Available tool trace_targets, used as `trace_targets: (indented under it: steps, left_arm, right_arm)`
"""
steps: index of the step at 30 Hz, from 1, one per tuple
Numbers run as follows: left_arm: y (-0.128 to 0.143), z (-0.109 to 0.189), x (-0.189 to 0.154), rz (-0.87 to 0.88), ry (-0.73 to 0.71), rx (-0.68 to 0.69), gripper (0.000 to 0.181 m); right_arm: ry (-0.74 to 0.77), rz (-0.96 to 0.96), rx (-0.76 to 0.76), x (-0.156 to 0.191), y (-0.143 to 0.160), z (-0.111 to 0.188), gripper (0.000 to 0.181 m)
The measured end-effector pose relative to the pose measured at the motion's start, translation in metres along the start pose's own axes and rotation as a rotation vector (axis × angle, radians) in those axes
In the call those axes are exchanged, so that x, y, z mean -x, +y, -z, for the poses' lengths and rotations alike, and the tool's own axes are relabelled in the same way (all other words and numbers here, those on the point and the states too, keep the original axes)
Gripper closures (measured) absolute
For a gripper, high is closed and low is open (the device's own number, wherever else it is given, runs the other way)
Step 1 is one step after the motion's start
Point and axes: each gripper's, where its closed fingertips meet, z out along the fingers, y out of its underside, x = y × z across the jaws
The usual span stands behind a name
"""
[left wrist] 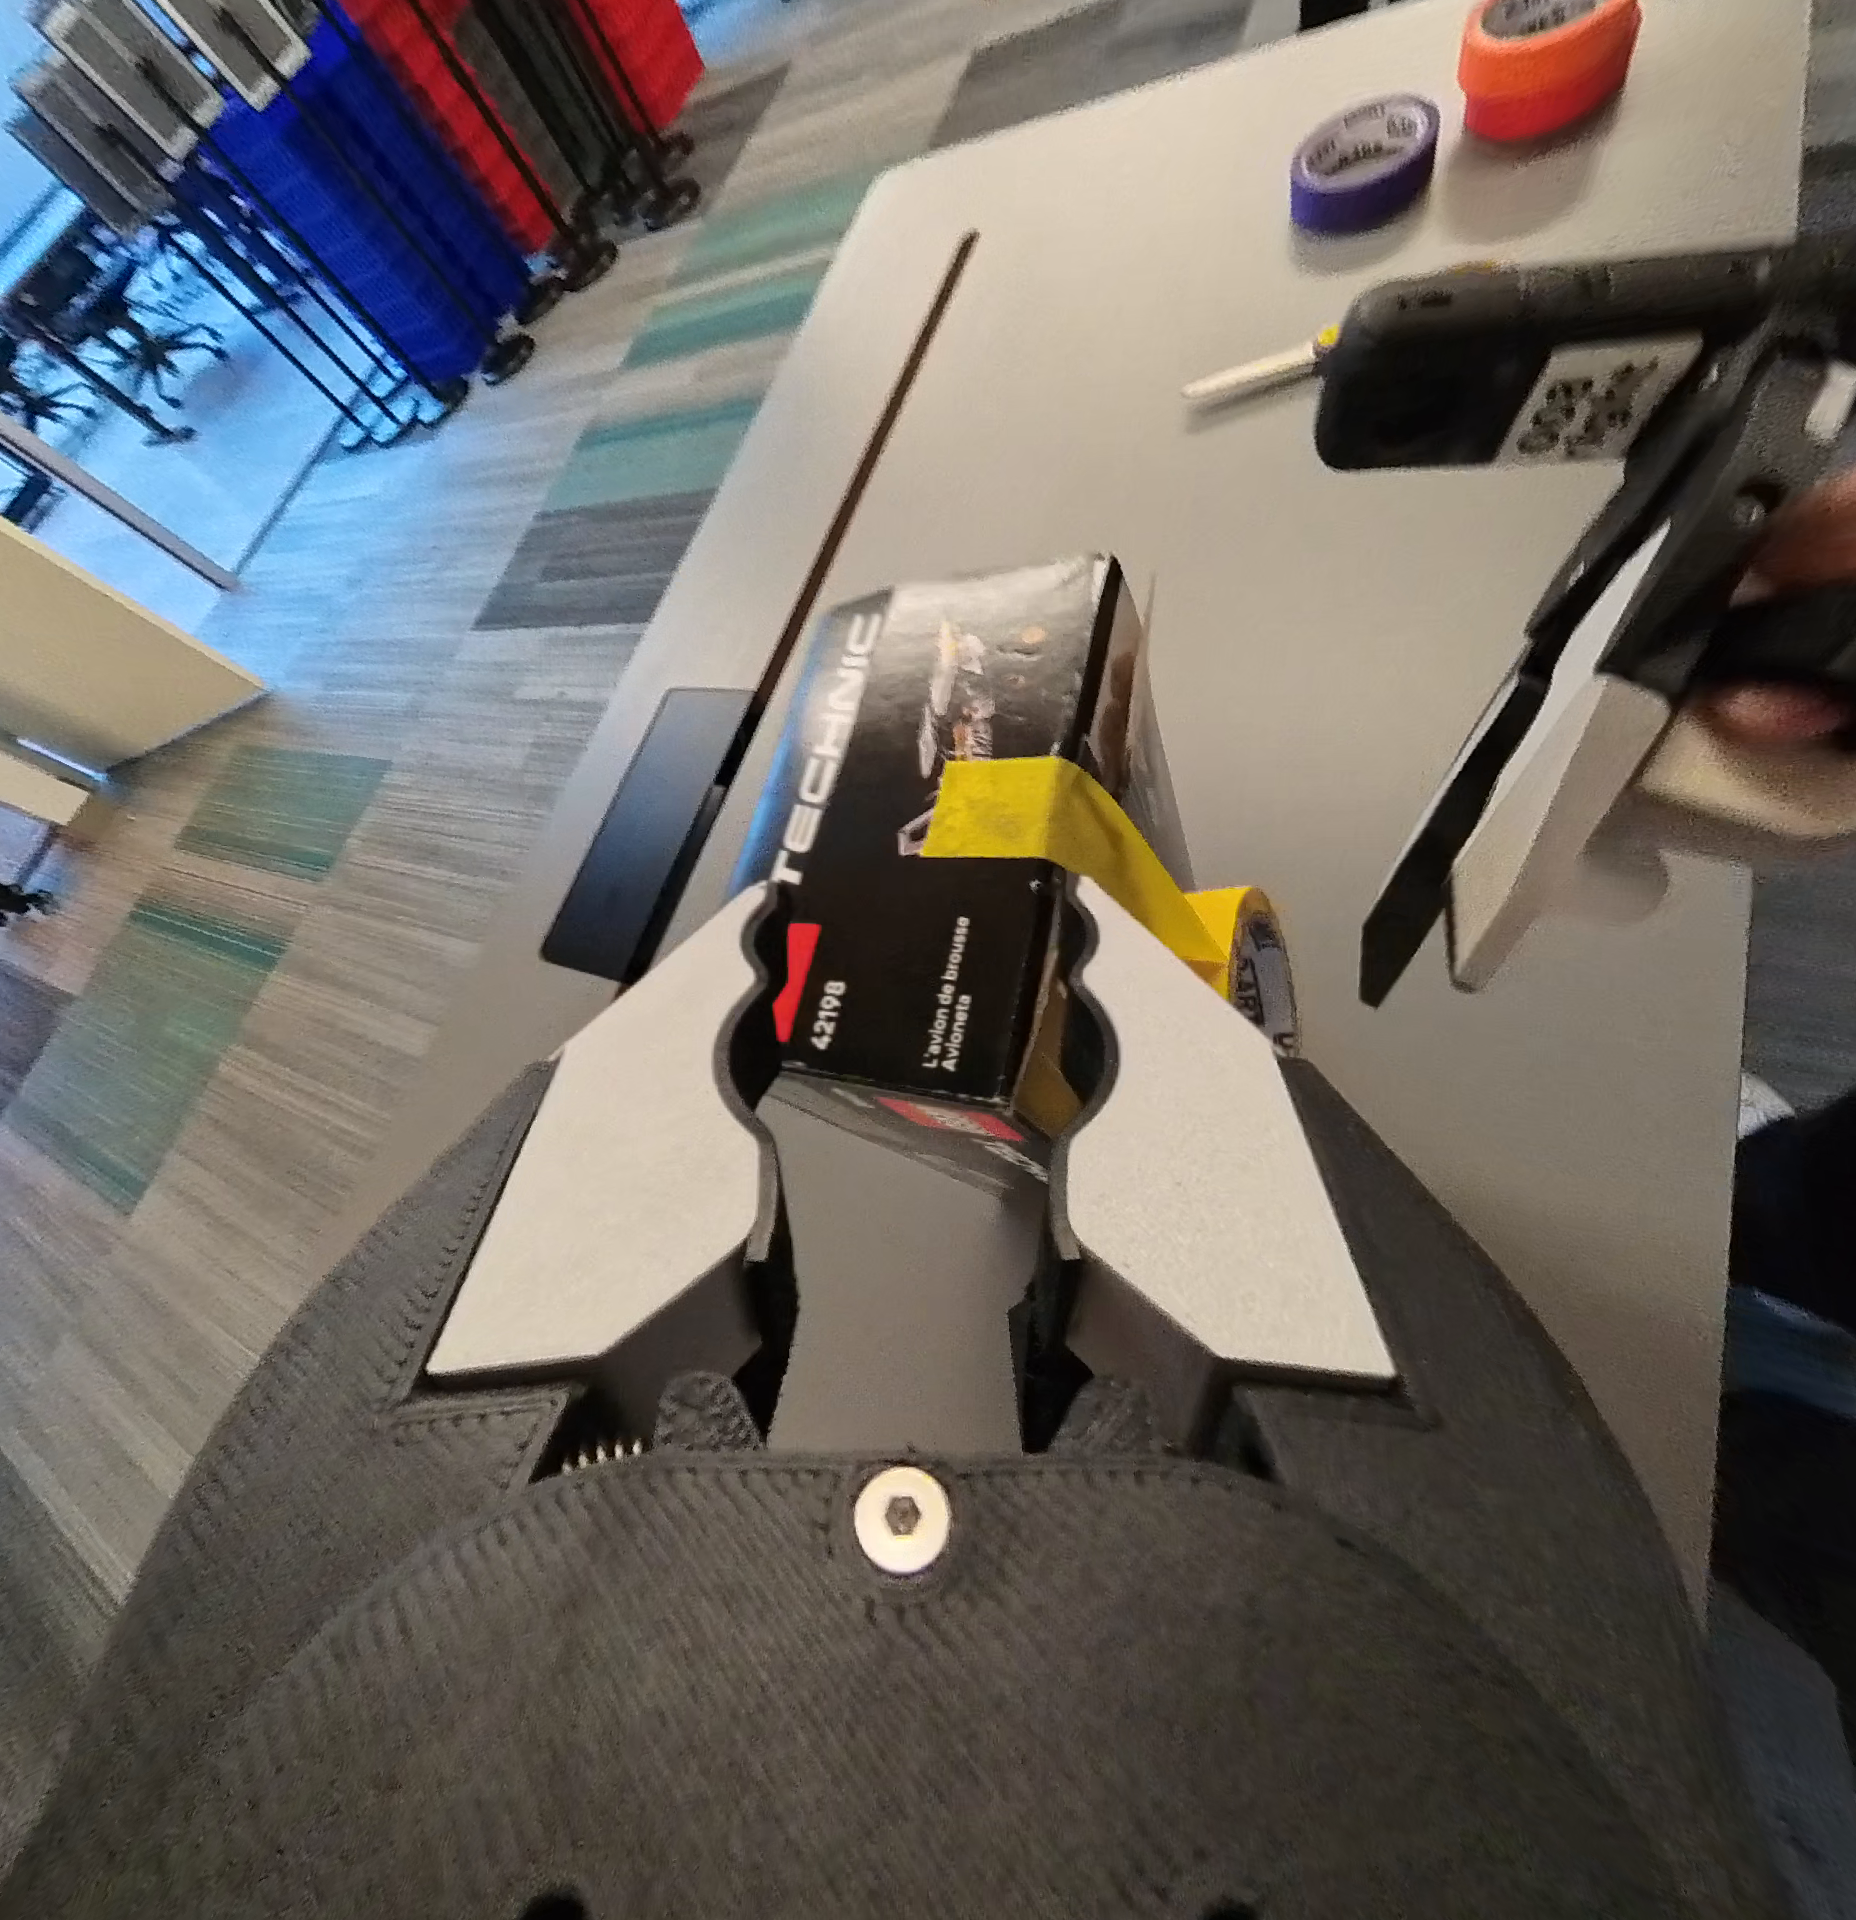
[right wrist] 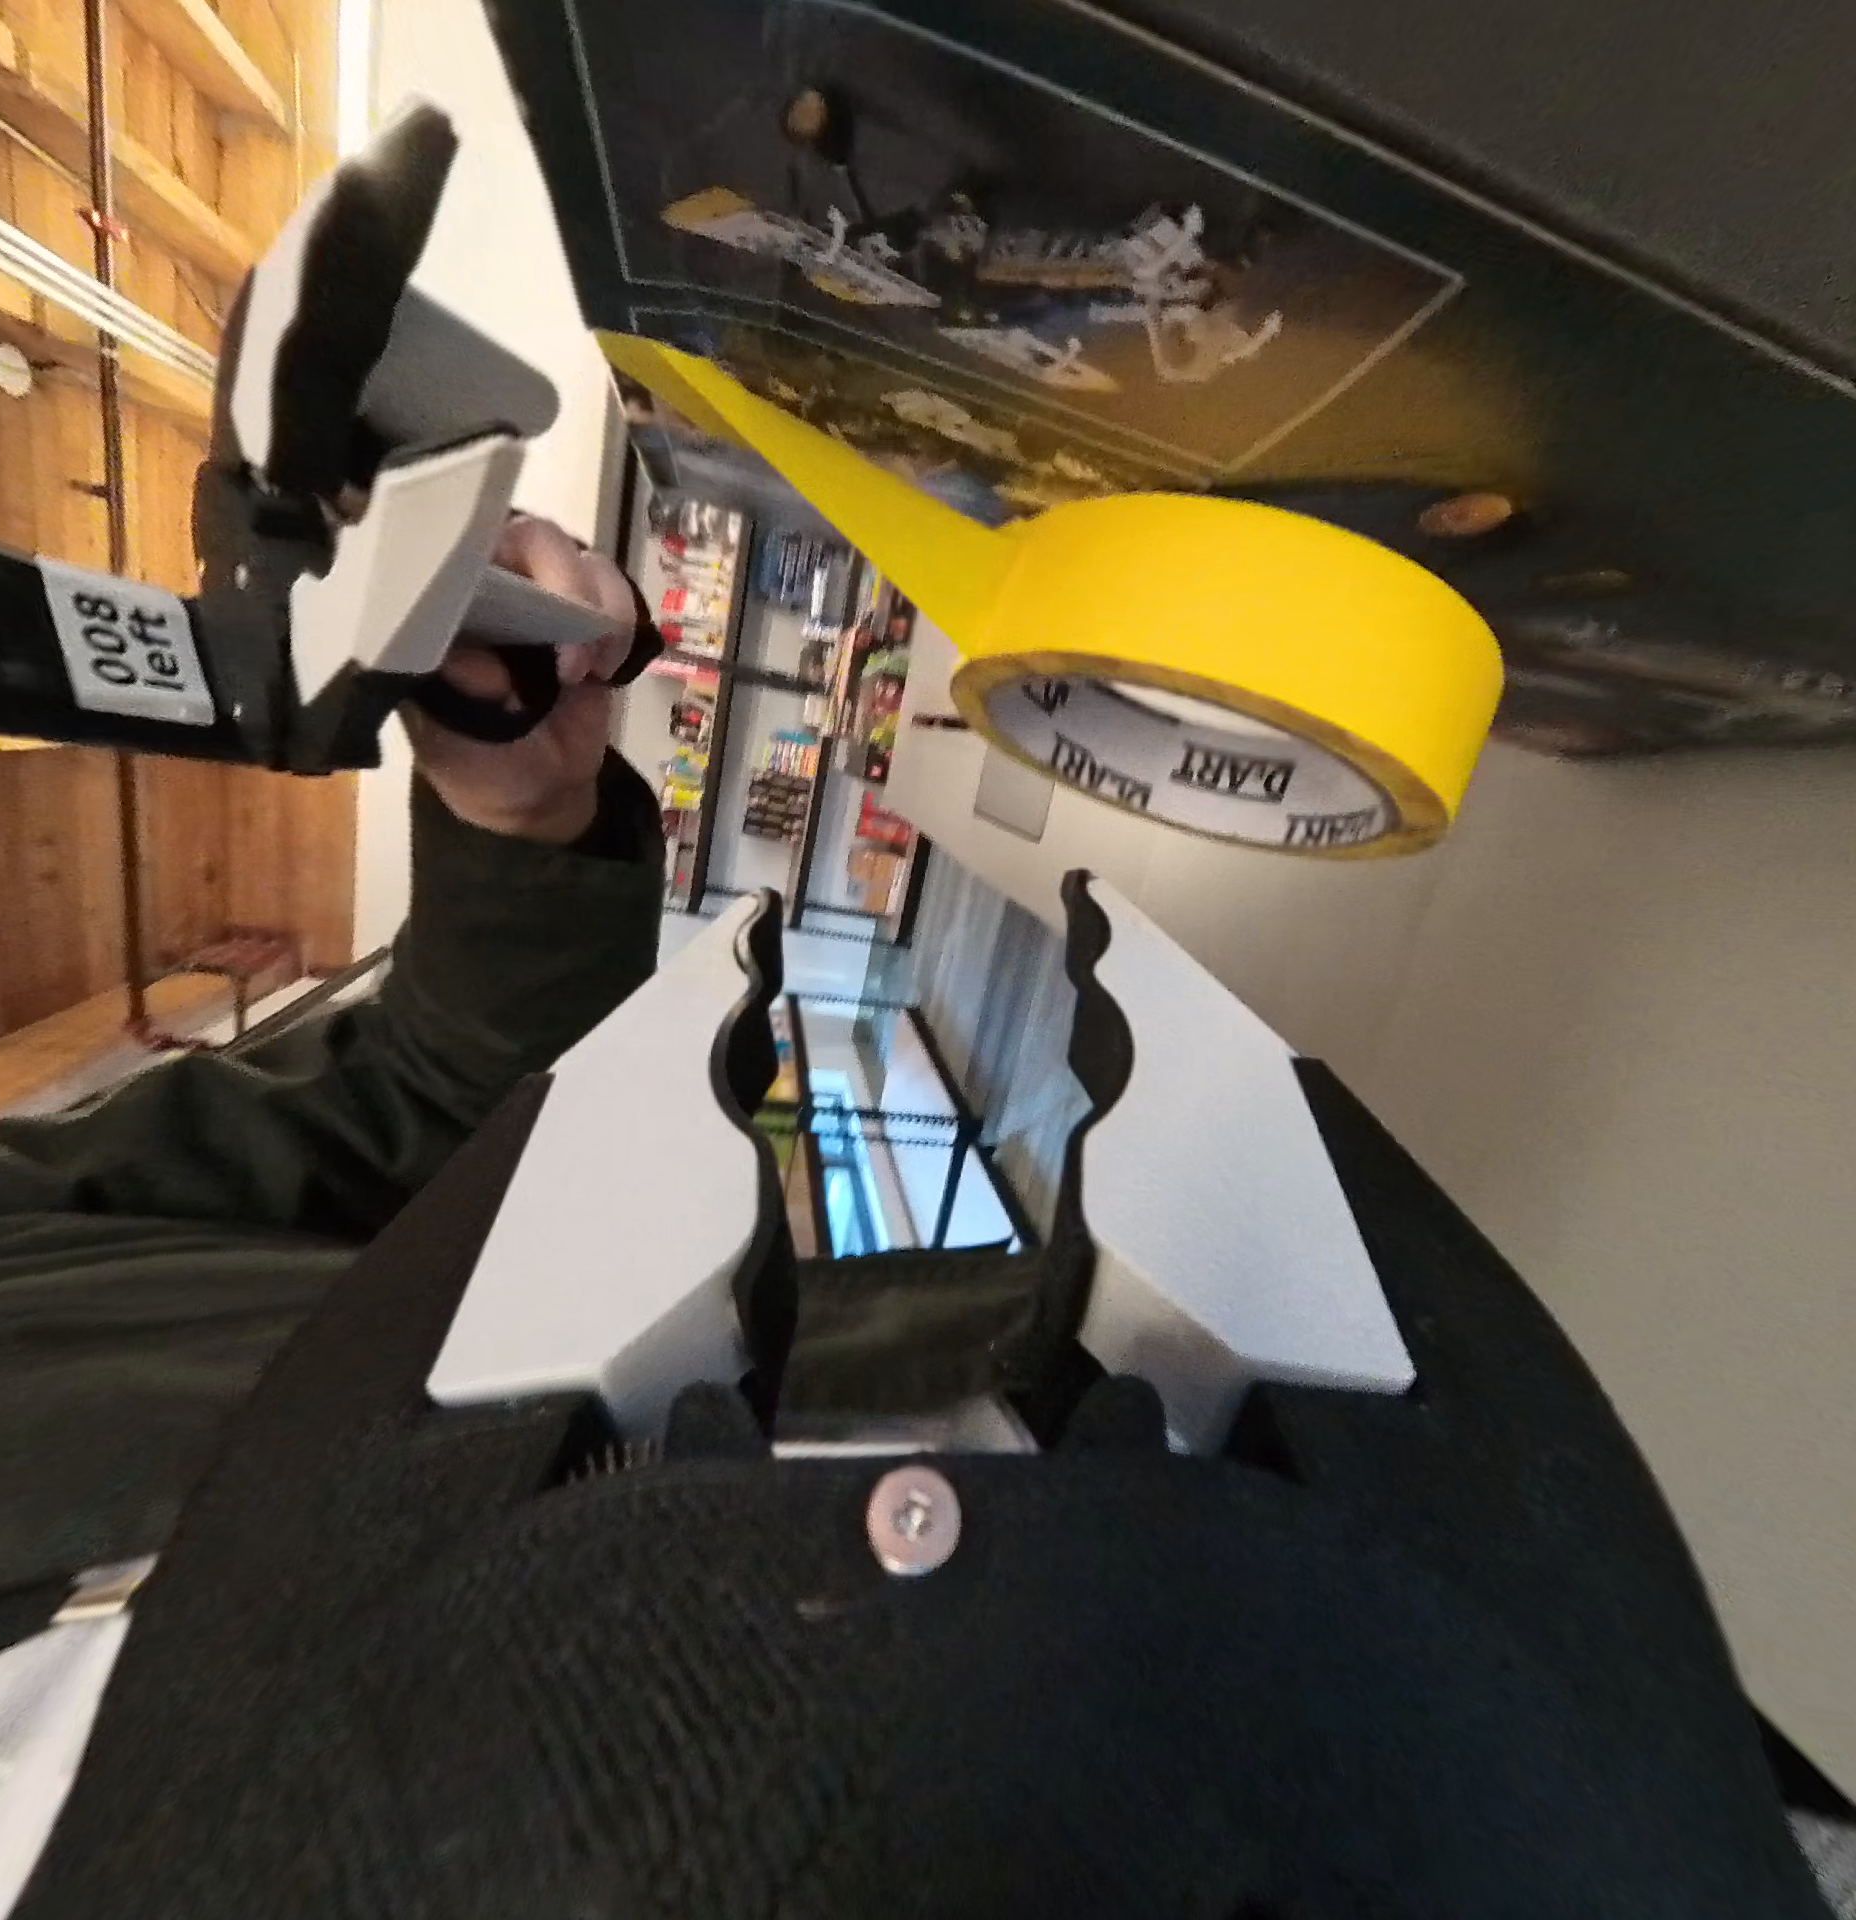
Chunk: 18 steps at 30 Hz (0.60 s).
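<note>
Black box (left wrist: 945,831) clamped in left hand-held gripper (left wrist: 919,997) | right hand-held gripper (right wrist: 919,997) agape

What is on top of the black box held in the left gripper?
A yellow tape strip sticks to the black box, running off to its roll beside it. The left gripper covers the box's near end.

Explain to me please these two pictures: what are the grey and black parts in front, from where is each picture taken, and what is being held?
No robot here: a person holds a two-finger tool in each hand, each carrying a camera looking along its fingers. In the left wrist view, the left tool is shut on a black printed box. Yellow tape runs from the box to its yellow tape roll. On the grey table lie a purple tape roll, an orange tape roll and a white marker. The right wrist view looks sideways: the right tool is open and empty, near the roll.
</note>
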Motion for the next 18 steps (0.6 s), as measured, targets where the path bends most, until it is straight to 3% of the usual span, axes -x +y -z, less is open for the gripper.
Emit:
trace_targets:
  steps: [5,8,10,12,13,16,18]
  left_arm:
    - [-0.006,0.036,0.004,0.140,-0.053,-0.115,0.131]
    - [0.023,0.051,-0.012,0.248,-0.070,-0.118,0.134]
    - [0.044,0.058,-0.024,0.309,-0.090,-0.114,0.138]
    - [0.059,0.066,-0.034,0.378,-0.112,-0.111,0.140]
    - [0.064,0.069,-0.039,0.408,-0.124,-0.108,0.141]
    - [0.069,0.076,-0.048,0.446,-0.181,-0.082,0.143]
    - [0.066,0.076,-0.052,0.449,-0.224,-0.051,0.143]
  right_arm:
    - [0.057,0.122,-0.100,0.000,-0.007,0.001,0.133]
    - [0.148,0.293,-0.161,0.001,-0.012,0.040,0.146]
    - [0.362,0.551,-0.267,-0.006,-0.033,0.101,0.159]
    - [0.692,0.811,-0.333,-0.027,-0.059,0.184,0.160]
    - [0.800,0.843,-0.310,-0.043,-0.067,0.222,0.160]
    - [1.002,0.649,-0.172,-0.111,-0.078,0.324,0.159]
    - [1.138,0.631,-0.106,-0.148,-0.091,0.379,0.161]
